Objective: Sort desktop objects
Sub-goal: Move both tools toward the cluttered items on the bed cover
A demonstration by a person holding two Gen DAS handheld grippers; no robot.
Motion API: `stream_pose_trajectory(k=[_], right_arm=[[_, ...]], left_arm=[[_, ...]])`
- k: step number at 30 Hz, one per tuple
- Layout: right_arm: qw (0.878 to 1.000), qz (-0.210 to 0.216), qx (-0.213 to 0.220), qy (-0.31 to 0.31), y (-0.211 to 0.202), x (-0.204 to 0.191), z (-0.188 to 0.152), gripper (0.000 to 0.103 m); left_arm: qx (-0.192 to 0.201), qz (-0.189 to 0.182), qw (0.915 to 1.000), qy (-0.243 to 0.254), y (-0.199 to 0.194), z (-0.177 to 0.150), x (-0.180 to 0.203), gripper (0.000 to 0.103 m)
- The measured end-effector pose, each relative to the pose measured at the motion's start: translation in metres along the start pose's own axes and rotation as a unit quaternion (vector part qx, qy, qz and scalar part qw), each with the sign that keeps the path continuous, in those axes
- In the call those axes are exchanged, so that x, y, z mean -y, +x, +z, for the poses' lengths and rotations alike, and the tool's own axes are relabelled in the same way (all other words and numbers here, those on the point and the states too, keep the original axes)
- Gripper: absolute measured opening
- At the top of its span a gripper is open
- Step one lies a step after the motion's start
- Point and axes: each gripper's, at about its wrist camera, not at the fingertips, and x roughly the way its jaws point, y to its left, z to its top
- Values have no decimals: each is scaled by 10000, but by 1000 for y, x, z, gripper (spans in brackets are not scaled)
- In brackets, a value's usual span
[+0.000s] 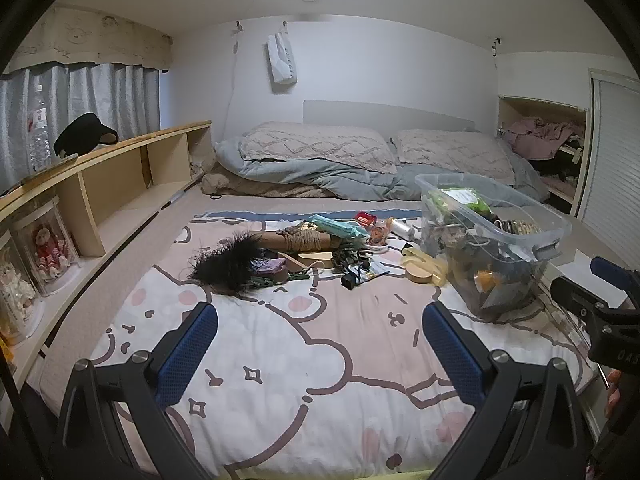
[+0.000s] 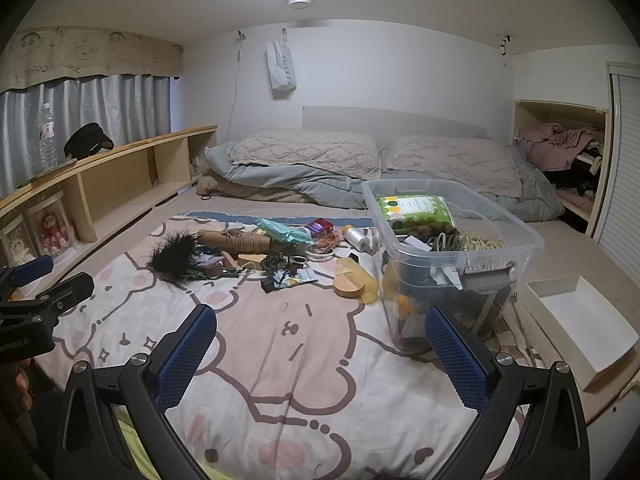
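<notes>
Clear plastic bin [image 2: 452, 240] stands on the cartoon-print blanket [image 2: 280, 360], already part filled — a green dotted pack [image 2: 414, 208] on top, dark odds and ends beneath — so it reads as the collecting point for the sort. Left of the bin lies the loose clutter still to be dealt with: a round wooden lid [image 2: 350, 287] nearest it, then a white spool [image 2: 357, 237], a rope-wrapped roll [image 2: 240, 240], a teal packet [image 2: 282, 232], and farthest from the bin a black feather tuft [image 2: 172, 252]. Right of the bin, a shallow white box [image 2: 580, 320] sits empty, probably a second sorting place. Both tools hover short of the pile, angled down toward it. Left gripper [image 1: 320, 348] — jaws spread fully, nothing between the blue pads, touching nothing. Right gripper [image 2: 320, 348] the same: wide apart, empty, its right finger [image 2: 452, 352] overlapping the bin's near corner in view; contact cannot be judged.
</notes>
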Motion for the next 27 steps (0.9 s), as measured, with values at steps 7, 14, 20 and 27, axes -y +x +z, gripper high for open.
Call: stream_pose_trajectory(k=[7, 14, 20, 27], right_arm=[[10000, 13, 0, 1, 0, 0, 0, 103], [10000, 23, -8, 8, 0, 3, 1, 103], [10000, 42, -48, 18, 4, 1, -1, 103], [9999, 57, -142, 59, 13, 4, -4, 103]], left_arm=[[-10, -14, 10000, 8, 0, -1, 2, 103], [-8, -5, 10000, 4, 0, -1, 2, 103], [-40, -10, 10000, -9, 1, -2, 4, 103], [-172, -18, 9998, -22, 13, -6, 3, 103]])
